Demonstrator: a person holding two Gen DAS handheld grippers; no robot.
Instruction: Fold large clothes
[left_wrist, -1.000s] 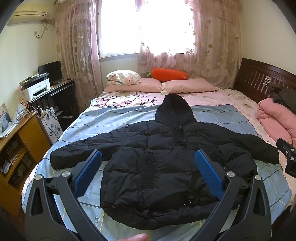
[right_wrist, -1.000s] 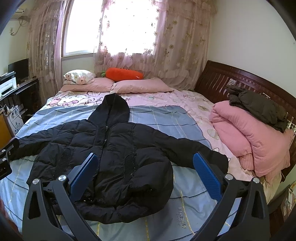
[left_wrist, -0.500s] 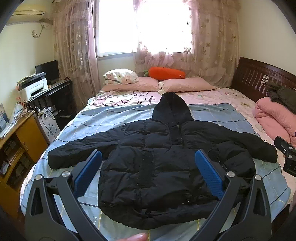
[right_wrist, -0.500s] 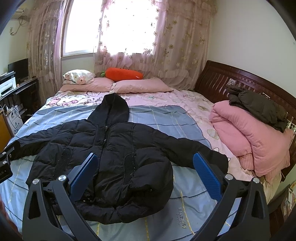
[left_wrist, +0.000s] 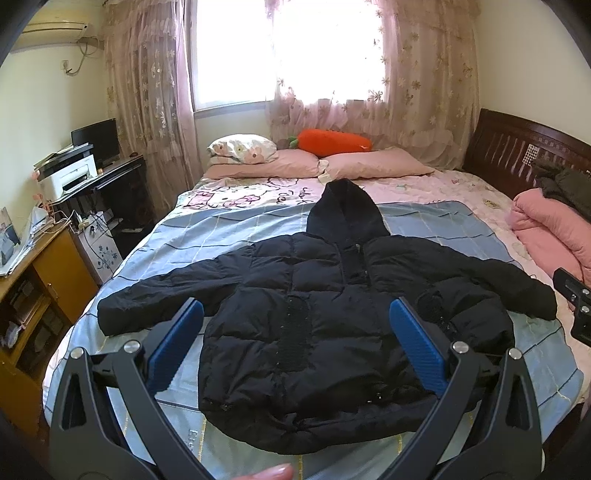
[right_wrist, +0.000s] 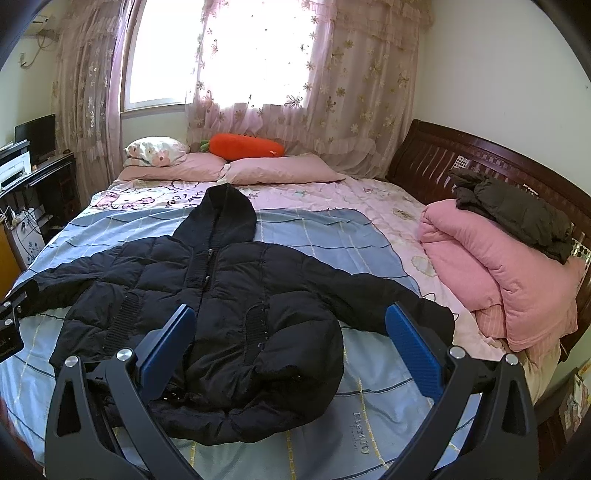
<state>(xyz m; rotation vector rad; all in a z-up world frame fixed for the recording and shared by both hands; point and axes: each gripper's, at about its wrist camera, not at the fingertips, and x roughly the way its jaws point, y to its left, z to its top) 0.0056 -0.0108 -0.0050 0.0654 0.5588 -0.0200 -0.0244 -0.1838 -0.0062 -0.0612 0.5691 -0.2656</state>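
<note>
Left wrist view, jacket: we see the black hooded puffer jacket (left_wrist: 325, 317) lying front-up across the middle of the frame on the blue striped sheet (left_wrist: 436, 225), hood toward the pillows at upper centre, both sleeves spread wide to the frame's left and right.
Left wrist view, jaws: our left gripper (left_wrist: 295, 345) hovers above the hem at lower centre, jaws spread wide with nothing between them and not touching the fabric.
Left wrist view, surroundings: a folded pink quilt (left_wrist: 546, 229) sits at the right edge; a fingertip (left_wrist: 273, 472) shows at the bottom edge.
Right wrist view, jacket: the same jacket fills the left and centre, one sleeve cuff (right_wrist: 432, 321) reaching toward the lower right, just beside the far blue pad.
Right wrist view, jaws: our right gripper (right_wrist: 290, 341) is also wide apart and empty, poised over the lower body of the jacket.
Step in hand: we judge folding has not begun; the jacket is laid flat and we are lining up.
Next move: we would likely lower each gripper to a sleeve, close on the thick padding, and bring the sleeves in across the chest.
</note>
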